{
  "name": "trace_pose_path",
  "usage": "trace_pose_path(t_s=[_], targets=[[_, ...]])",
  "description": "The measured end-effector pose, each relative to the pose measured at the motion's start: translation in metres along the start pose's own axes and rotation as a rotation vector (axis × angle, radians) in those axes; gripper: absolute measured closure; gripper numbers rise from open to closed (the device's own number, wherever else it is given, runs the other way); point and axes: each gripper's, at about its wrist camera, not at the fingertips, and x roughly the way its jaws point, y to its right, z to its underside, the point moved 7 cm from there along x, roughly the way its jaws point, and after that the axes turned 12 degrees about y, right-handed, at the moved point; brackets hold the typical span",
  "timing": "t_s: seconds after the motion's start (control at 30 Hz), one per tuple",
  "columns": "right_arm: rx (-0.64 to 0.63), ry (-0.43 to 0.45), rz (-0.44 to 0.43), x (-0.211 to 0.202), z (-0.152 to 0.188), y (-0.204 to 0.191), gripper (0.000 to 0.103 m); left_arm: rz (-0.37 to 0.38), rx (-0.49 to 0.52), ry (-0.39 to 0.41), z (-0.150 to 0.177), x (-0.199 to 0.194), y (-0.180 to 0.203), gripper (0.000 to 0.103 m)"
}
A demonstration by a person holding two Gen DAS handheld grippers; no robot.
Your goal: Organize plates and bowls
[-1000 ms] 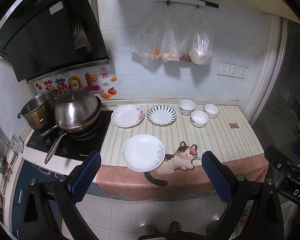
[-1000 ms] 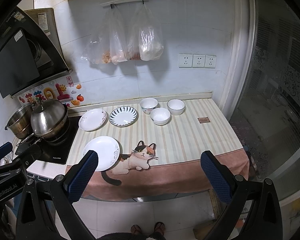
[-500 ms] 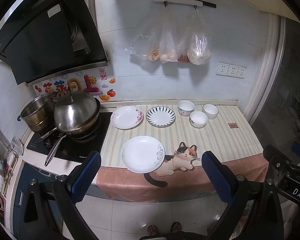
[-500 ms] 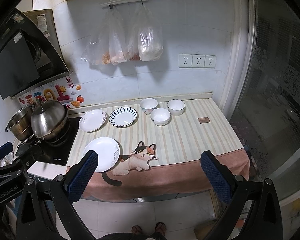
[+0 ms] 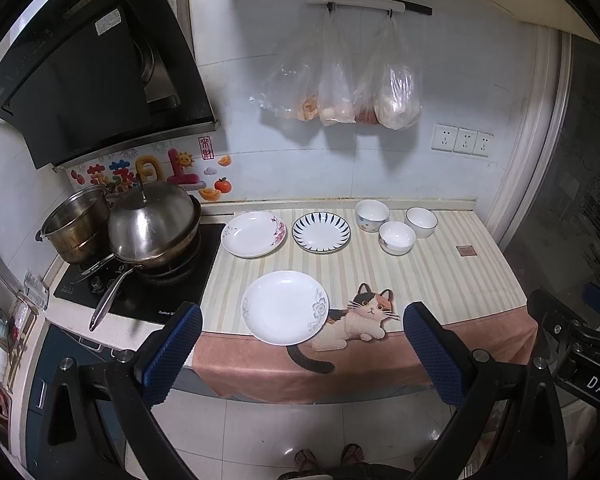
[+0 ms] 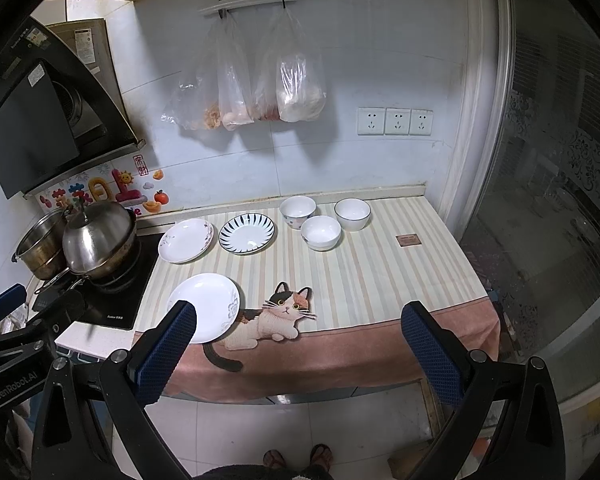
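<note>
Three plates lie on the striped counter cloth: a white plate [image 5: 285, 307] [image 6: 204, 307] near the front edge, a floral plate [image 5: 253, 234] [image 6: 185, 240] at the back left, and a blue-rimmed plate [image 5: 321, 232] [image 6: 246, 233] beside it. Three white bowls [image 5: 396, 237] [image 6: 321, 232] cluster at the back right. My left gripper [image 5: 302, 336] and my right gripper [image 6: 298, 334] both hang open in front of the counter, well short of the dishes, with nothing between their fingers.
A lidded wok [image 5: 153, 224] and a steel pot [image 5: 76, 224] sit on the stove at the left, a long handle pointing forward. Plastic bags [image 5: 340, 80] hang on the back wall. A glass door [image 6: 560, 200] closes off the right side. A person's feet [image 6: 298, 458] stand below.
Both views have shifted slightly; the counter sits a little lower and closer in the left wrist view. The dishes have not moved and both grippers stay open.
</note>
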Motion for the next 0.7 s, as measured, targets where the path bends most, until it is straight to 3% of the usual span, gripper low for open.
trace_pose_path(t_s=[0.7], targets=[[0.012, 0.009, 0.007, -0.009, -0.004, -0.001, 0.000, 0.010, 0.012, 0.009, -0.005, 0.002, 0.005, 0.000]])
